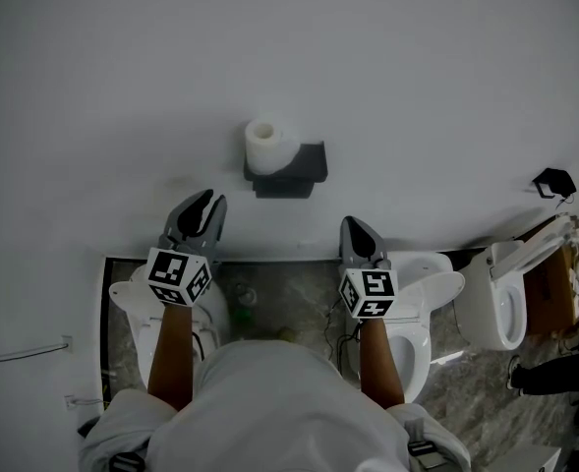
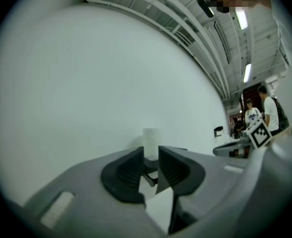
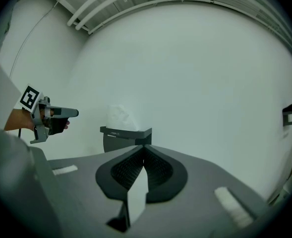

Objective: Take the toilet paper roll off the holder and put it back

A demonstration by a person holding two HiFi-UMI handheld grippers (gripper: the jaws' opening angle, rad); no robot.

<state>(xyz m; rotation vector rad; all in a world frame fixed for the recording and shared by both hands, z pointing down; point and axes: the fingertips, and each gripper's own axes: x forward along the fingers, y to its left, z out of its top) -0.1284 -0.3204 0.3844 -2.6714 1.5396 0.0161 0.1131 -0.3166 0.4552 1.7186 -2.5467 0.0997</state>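
Observation:
A white toilet paper roll (image 1: 265, 146) stands on end on a dark wall-mounted holder (image 1: 299, 170) on the white wall. My left gripper (image 1: 202, 205) is below and left of it, well short of the roll. Its jaws stand a narrow gap apart with nothing between them. In the left gripper view the roll (image 2: 150, 142) shows far off, above the left gripper (image 2: 151, 150). My right gripper (image 1: 356, 229) hangs lower right of the holder. In the right gripper view the right gripper (image 3: 143, 145) has its tips touching and holds nothing, while the roll (image 3: 120, 118) and holder (image 3: 121, 140) lie ahead.
White toilets (image 1: 422, 303) stand on the marble floor below the grippers, another at the right (image 1: 500, 308). A small black fixture (image 1: 554, 180) hangs on the wall at the right. People (image 2: 269, 110) stand far off in the left gripper view.

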